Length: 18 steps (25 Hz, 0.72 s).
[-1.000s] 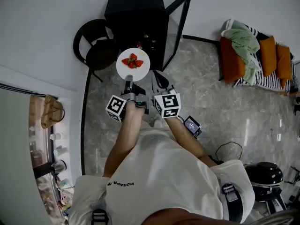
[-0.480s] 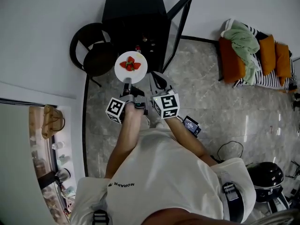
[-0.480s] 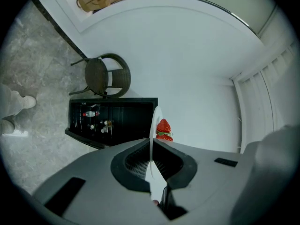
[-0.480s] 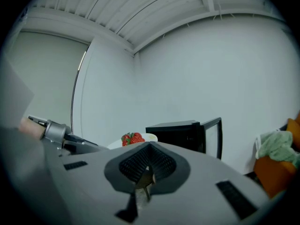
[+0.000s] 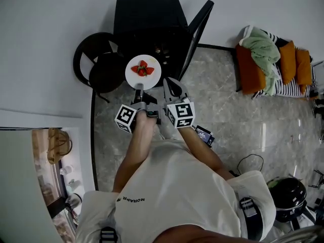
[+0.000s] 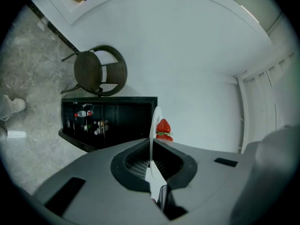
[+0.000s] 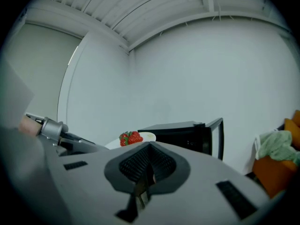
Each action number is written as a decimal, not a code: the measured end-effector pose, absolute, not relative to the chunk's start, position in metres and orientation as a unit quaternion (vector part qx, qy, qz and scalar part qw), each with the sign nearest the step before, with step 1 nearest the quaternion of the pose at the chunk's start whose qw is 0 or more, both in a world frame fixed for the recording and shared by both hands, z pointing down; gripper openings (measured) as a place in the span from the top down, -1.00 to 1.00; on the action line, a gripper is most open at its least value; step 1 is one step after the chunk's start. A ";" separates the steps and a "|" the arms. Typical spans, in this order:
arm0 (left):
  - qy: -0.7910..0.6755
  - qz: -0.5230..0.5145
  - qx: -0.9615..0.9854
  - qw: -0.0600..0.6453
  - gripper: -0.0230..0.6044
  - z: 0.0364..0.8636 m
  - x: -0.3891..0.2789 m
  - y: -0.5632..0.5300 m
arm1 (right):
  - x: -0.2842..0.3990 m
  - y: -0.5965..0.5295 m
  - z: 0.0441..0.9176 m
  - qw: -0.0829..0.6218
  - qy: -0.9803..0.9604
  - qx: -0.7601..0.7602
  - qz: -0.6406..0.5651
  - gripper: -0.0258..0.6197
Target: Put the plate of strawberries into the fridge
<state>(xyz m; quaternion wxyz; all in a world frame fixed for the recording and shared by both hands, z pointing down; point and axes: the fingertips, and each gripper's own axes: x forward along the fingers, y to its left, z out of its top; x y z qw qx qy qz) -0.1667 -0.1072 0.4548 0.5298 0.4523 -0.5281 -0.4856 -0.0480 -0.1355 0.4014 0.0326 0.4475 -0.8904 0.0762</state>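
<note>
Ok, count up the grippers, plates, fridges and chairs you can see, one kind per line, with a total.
grippers: 2, left gripper and right gripper
plate: 1
fridge: 1
chair: 1
total: 5

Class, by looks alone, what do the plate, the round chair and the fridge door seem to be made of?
Plate: smooth white, thin-rimmed, probably ceramic or plastic.
Round chair: dark wicker or rattan, woven texture.
Fridge door: see-through glass in a black frame.

Small dark print "MORAPR" [image 5: 130,198] on the person's white shirt [image 5: 177,181]
</note>
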 end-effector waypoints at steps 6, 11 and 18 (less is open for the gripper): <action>-0.519 -0.475 0.459 0.543 0.90 0.457 -0.184 -0.137 | -0.067 -0.162 0.405 0.031 -0.882 0.462 0.083 0.88; -0.515 -0.463 0.463 0.553 0.90 0.465 -0.196 -0.156 | -0.077 -0.181 0.406 0.033 -0.874 0.477 0.083 0.88; -0.500 -0.458 0.472 0.563 0.90 0.477 -0.206 -0.176 | -0.088 -0.202 0.413 0.032 -0.869 0.489 0.074 0.88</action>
